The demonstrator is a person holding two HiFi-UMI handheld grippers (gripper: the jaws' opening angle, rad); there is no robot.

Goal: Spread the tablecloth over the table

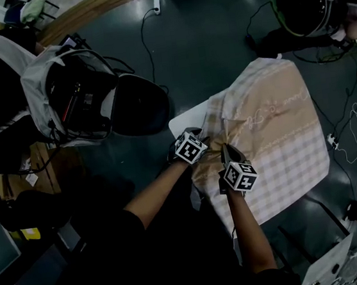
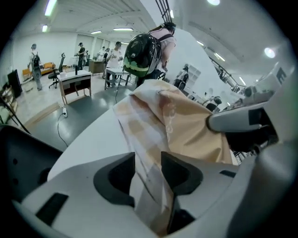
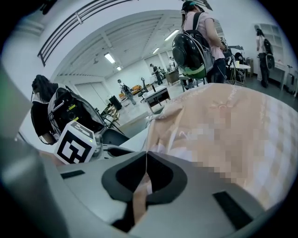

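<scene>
- Lying bunched over the bench (image 1: 188,117), the checked tablecloth (image 1: 273,127) leaves the left corner bare.
- At its near-left edge, the left gripper (image 2: 148,162) has its fingers (image 2: 179,173) apart, with a fold of the tablecloth loose between them.
- Just beside it, the right gripper (image 3: 146,163) has its fingers (image 3: 163,174) closed, pinching the tablecloth.

No readable text, labels, numbers or signs.
</scene>
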